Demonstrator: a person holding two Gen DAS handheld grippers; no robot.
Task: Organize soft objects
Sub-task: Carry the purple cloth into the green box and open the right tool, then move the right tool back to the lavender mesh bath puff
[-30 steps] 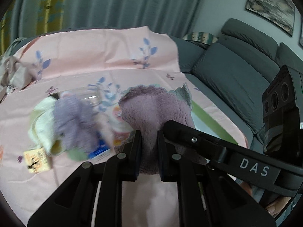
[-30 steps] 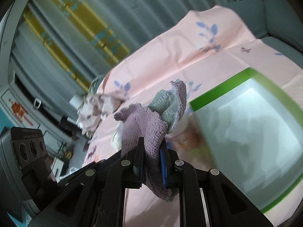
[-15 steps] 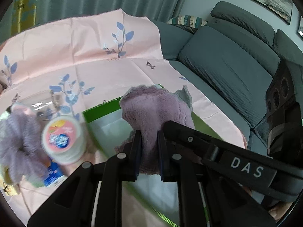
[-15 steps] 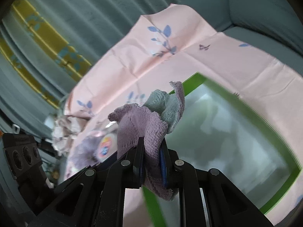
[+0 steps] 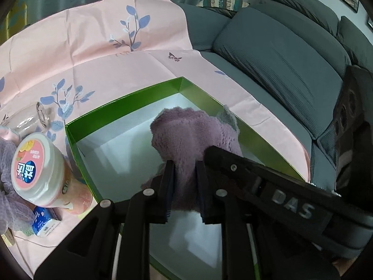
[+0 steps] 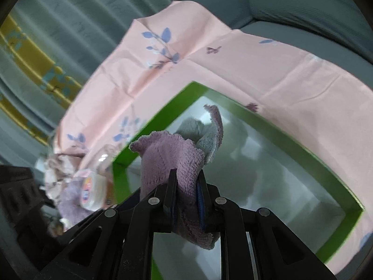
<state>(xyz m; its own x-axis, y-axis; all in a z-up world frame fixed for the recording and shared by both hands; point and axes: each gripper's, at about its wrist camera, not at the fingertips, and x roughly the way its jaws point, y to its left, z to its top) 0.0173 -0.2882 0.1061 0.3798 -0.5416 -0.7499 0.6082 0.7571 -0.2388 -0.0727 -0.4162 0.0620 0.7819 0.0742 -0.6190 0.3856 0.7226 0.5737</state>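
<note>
A green-walled box (image 5: 130,107) lies open on a pink floral cloth (image 5: 93,46) spread over a grey sofa (image 5: 279,53). Just left of the box stand a white-lidded jar (image 5: 35,168), a clear glass (image 5: 25,119) lying on its side, a lilac mesh puff (image 5: 9,200) and a small blue carton (image 5: 44,224). Crumpled beige fabric (image 6: 58,170) lies farther left.

Both grippers hold one purple towel (image 5: 193,140) with a grey underside, above the box's pale interior. The left gripper (image 5: 185,191) has its fingers (image 5: 169,191) clenched on the towel's lower fold. The right gripper (image 6: 186,200) is also clamped on the towel, and its black body crosses in front of the left camera.
</note>
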